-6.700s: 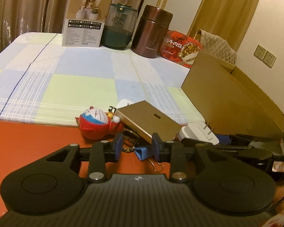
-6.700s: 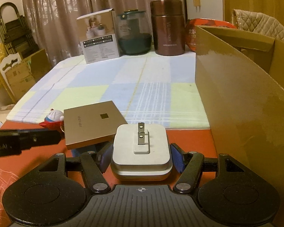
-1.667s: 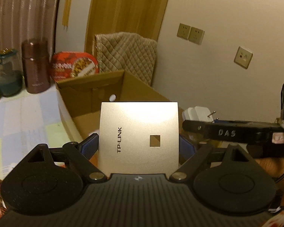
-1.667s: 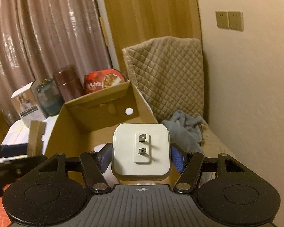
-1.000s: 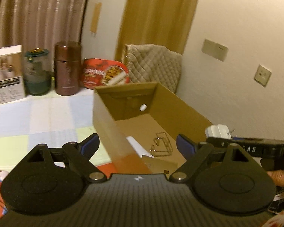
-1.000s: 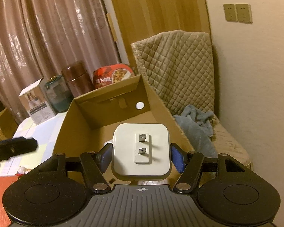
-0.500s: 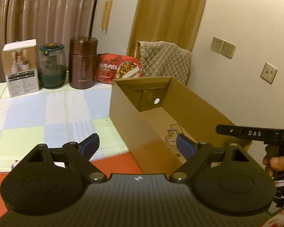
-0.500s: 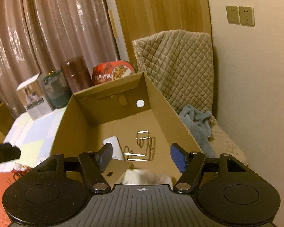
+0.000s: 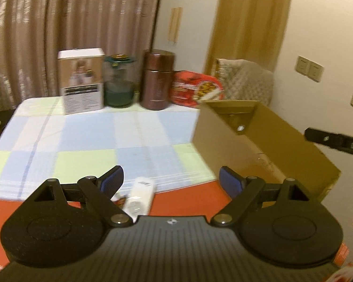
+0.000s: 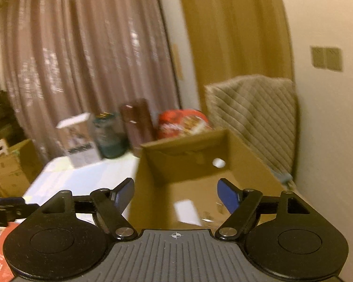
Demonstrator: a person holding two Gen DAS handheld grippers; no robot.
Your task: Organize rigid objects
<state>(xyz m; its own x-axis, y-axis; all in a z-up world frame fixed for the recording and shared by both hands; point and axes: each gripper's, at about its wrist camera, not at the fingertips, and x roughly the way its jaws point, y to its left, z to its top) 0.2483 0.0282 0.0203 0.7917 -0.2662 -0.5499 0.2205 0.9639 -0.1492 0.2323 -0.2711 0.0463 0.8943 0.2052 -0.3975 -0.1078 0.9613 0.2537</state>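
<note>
An open cardboard box [image 9: 268, 141] stands at the right of the checked tablecloth; it also fills the middle of the right wrist view as the cardboard box [image 10: 244, 162]. Inside it a pale flat object [image 10: 186, 209] lies on the floor, blurred. My left gripper [image 9: 170, 183] is open and empty above the red mat, with a white oblong device [image 9: 140, 193] lying below between its fingers. My right gripper [image 10: 175, 195] hangs over the box's near end, jaws still opening, nothing between them. The right gripper's black finger [image 9: 329, 139] shows at the right edge in the left wrist view.
At the table's back stand a white carton [image 9: 82, 84], a green glass jar [image 9: 120, 82], a brown canister [image 9: 157, 80] and a red food pack [image 9: 197, 89]. A quilted chair back [image 10: 254, 119] is behind the box. Cardboard cartons [image 10: 9, 171] sit on the floor at left.
The gold panel and the white plug adapter left my grippers and dropped into the box. Both grippers have since swung left, away from the box interior; the white device came into view.
</note>
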